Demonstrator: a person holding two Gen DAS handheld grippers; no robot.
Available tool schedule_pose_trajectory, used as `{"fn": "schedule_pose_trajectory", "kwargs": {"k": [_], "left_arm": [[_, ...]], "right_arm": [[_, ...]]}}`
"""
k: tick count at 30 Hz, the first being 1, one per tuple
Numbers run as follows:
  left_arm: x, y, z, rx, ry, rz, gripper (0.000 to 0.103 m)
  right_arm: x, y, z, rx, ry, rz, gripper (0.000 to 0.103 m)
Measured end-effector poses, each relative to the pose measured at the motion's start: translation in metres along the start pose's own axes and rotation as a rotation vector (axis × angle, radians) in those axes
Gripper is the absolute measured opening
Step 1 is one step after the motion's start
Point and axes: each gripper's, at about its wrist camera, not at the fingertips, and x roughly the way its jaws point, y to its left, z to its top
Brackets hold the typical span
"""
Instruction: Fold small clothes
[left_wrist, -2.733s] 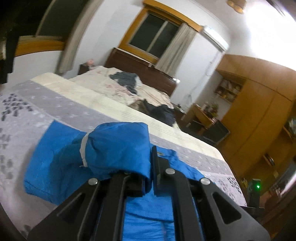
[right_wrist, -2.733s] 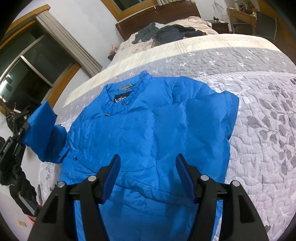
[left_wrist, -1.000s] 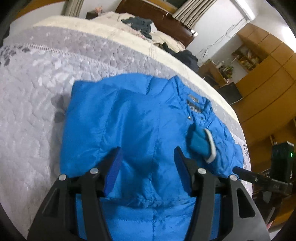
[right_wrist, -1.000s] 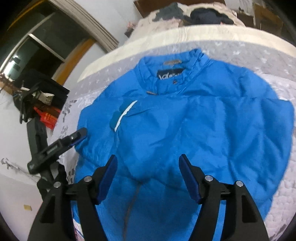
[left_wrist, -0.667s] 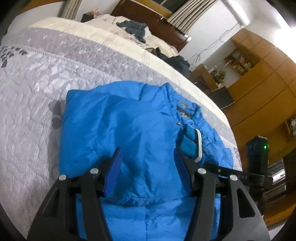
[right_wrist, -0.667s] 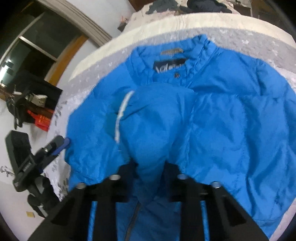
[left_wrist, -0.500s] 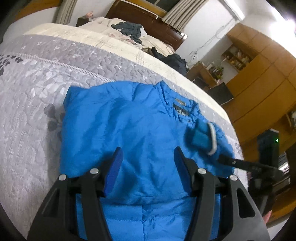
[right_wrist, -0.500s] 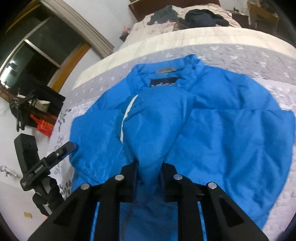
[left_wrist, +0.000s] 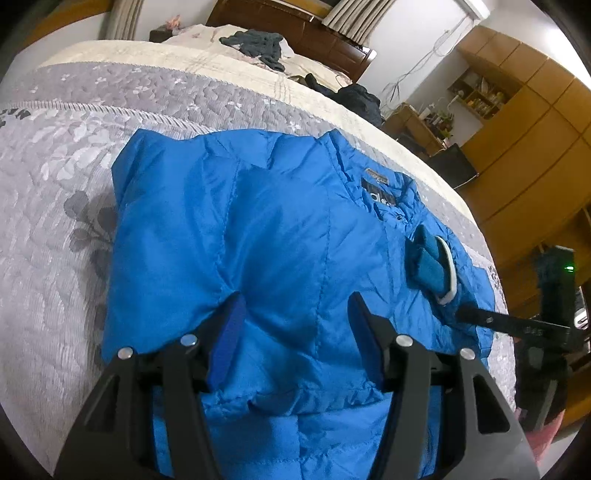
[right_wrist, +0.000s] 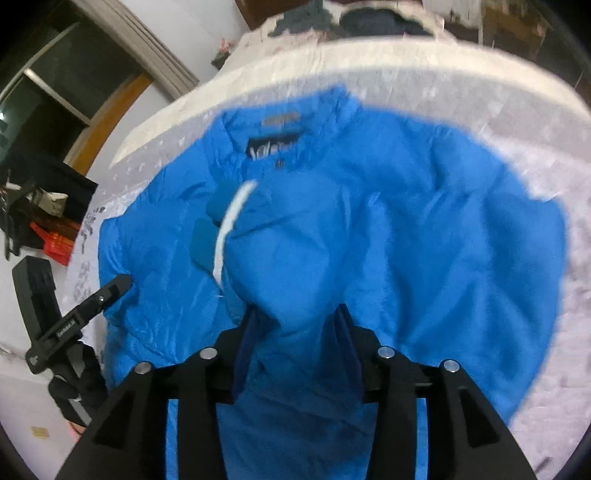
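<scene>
A blue padded jacket lies front up on the grey quilted bed, collar towards the far side. My left gripper hovers open over its lower left part, nothing between the fingers. One sleeve lies folded across the chest, its white-trimmed cuff near the collar. In the blurred right wrist view my right gripper has its jaws parted around that sleeve, which bulges up between them. The cuff rests on the jacket. The left gripper shows at the jacket's left edge.
Dark clothes lie heaped near the wooden headboard at the far end of the bed. Wooden cabinets and a desk stand to the right. A red item and dark clutter sit off the bed's left side.
The left gripper let go of the sleeve and went open over the jacket. The right gripper closed on the folded sleeve, and its jaws now stand wider than half a second ago.
</scene>
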Motion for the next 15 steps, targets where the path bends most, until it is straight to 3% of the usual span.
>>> {"fn": "schedule_pose_trajectory", "kwargs": {"k": [4,6,9,14,15], "left_arm": [[-0.014,-0.002,0.004,-0.018,-0.017,-0.021,0.057],[-0.018,-0.006,0.003,-0.007,-0.029,-0.007,0.058],[-0.016,-0.013,0.002,0.023,-0.018,0.015,0.059],[-0.007,-0.008,0.001,0.024,0.01,0.039,0.059],[-0.007,-0.006,0.002,0.021,0.012,0.035,0.059]], "right_arm": [[-0.035,0.029,0.002,-0.113,-0.11,-0.14,0.051],[-0.039,0.044,0.006,-0.157,-0.115,-0.131,0.052],[-0.024,0.069,0.012,-0.23,-0.074,-0.125,0.062],[0.024,0.092,0.02,-0.281,-0.002,-0.208,0.067],[0.029,0.093,0.022,-0.29,-0.005,-0.234,0.075]]}}
